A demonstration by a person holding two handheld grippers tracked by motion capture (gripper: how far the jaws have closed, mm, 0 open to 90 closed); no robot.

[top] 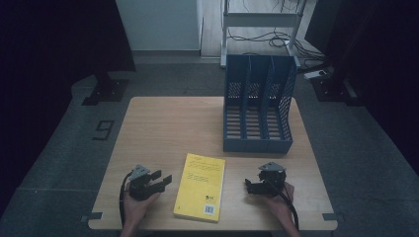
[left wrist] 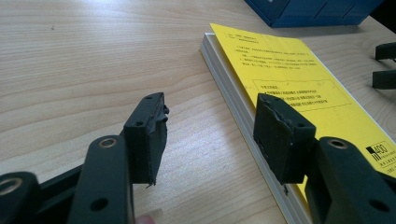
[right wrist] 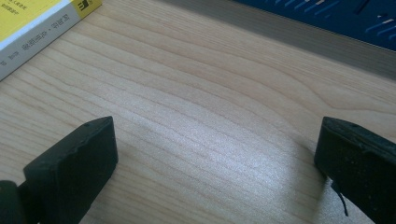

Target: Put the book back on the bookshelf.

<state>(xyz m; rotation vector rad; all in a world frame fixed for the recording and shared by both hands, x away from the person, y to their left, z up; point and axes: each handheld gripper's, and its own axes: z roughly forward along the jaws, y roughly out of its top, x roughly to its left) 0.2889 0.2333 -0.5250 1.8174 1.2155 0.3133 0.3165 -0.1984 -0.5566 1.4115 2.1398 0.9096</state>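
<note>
**Q:** Where does the work stand in this figure?

**A:** The yellow paperback book (top: 199, 186) lies flat, cover up, near the front edge of the desk (top: 163, 123), about midway between its two front corners. I have one gripper on each side of it. Neither touches it. I judge this the approach step, before any grasp.

**Q:** How do your grippers stand?

**A:** My left gripper (top: 163, 181) rests low by the book's left long edge, jaws parted to a middling gap with bare wood between them. In the left gripper view the page block sits just ahead of the right-hand jaw (left wrist: 210, 126). My right gripper (top: 250, 186) lies well apart from the book's right edge, spread wide over bare desk and holding nothing (right wrist: 215, 163).

**Q:** What does the next move call for?

**A:** Probably the blue three-slot file rack (top: 258, 106), standing toward the back right corner, is the destination. I would need a jaw under the cover edge or across the book's thickness; lying flat, it offers little purchase, so one gripper may have to steady it while the other lifts.
</note>
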